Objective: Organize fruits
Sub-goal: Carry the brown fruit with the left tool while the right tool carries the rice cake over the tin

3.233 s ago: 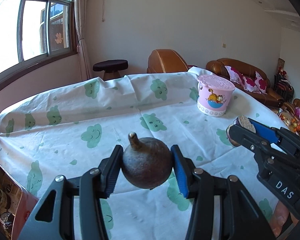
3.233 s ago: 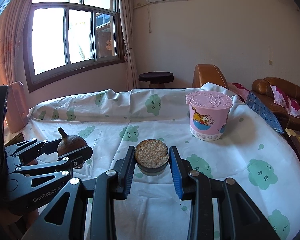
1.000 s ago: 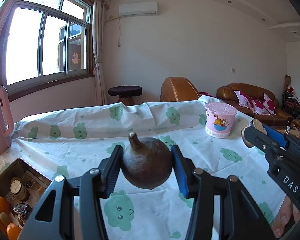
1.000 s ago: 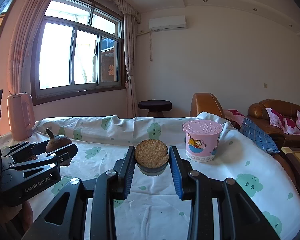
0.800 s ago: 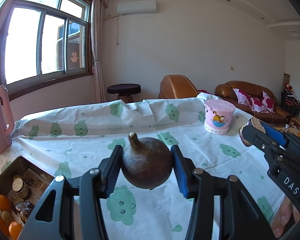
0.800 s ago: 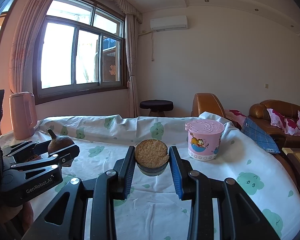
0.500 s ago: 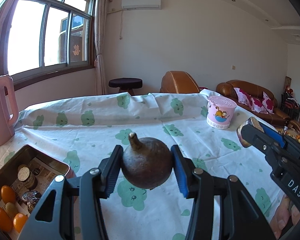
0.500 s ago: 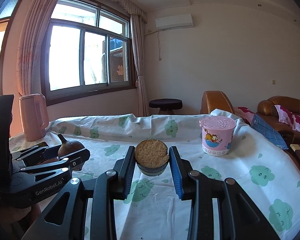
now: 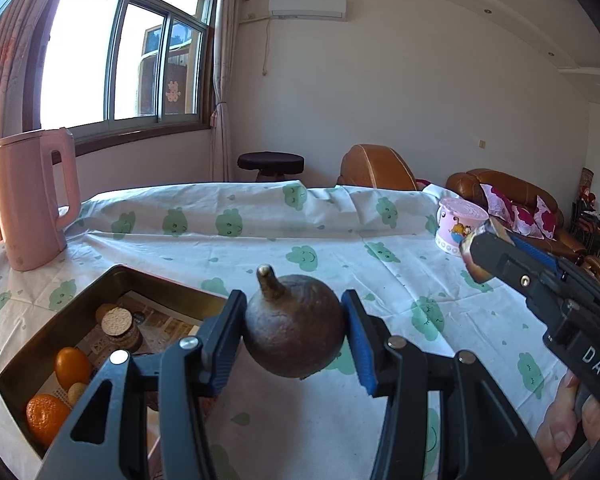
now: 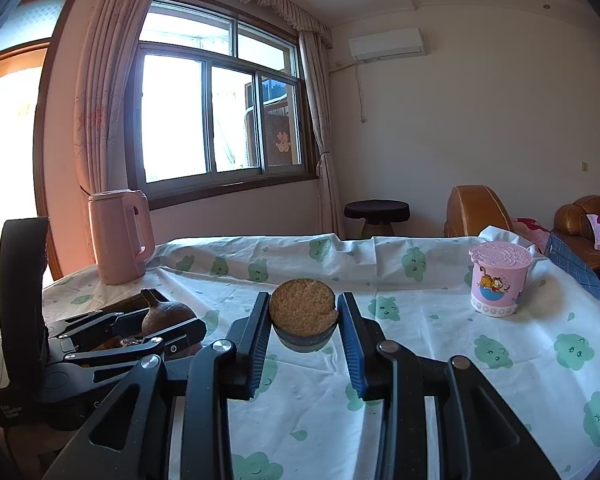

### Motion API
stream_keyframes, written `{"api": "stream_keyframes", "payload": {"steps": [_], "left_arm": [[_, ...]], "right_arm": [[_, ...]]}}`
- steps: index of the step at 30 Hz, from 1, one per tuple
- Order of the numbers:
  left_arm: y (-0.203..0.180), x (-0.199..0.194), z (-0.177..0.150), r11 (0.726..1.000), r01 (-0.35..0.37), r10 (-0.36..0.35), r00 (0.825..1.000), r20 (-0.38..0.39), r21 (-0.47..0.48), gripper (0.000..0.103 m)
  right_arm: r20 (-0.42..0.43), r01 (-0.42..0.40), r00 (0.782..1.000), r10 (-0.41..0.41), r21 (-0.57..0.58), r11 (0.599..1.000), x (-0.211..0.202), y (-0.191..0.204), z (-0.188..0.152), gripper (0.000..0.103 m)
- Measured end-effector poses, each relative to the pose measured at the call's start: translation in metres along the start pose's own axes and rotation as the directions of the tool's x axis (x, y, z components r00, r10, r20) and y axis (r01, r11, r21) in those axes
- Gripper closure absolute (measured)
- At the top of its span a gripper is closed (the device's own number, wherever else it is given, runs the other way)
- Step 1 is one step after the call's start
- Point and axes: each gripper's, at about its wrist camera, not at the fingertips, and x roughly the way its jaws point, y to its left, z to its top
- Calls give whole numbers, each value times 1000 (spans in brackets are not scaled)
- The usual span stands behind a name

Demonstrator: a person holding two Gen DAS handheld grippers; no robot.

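- 5 or so pieces are seen already in the tin [image 9: 100, 288], near left on the bench [image 9: 260, 240].
- A brown stemmed fruit [image 9: 294, 338] is clamped in the left gripper [image 9: 296, 340] jaws, not yet placed.
- A cut round fruit [image 10: 302, 314] is clamped in the right gripper [image 10: 303, 320] jaws, likewise unplaced.

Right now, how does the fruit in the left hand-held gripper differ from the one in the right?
The round dark-brown fruit with a stem nub in the left hand-held gripper is whole; the dark-skinned fruit piece in the right hand-held gripper is cut flat, showing a tan grainy face. The whole fruit looks wider between its pads. Both are clamped, above the cloud-print tablecloth.
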Motion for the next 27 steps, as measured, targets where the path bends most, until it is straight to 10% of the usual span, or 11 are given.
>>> {"api": "stream_keyframes", "payload": {"steps": [27], "left_arm": [[85, -41, -6, 984, -171, 172, 985, 29, -41, 52]], "right_arm": [[-25, -173, 985, 171, -83, 981, 26, 101, 13, 67]]}}
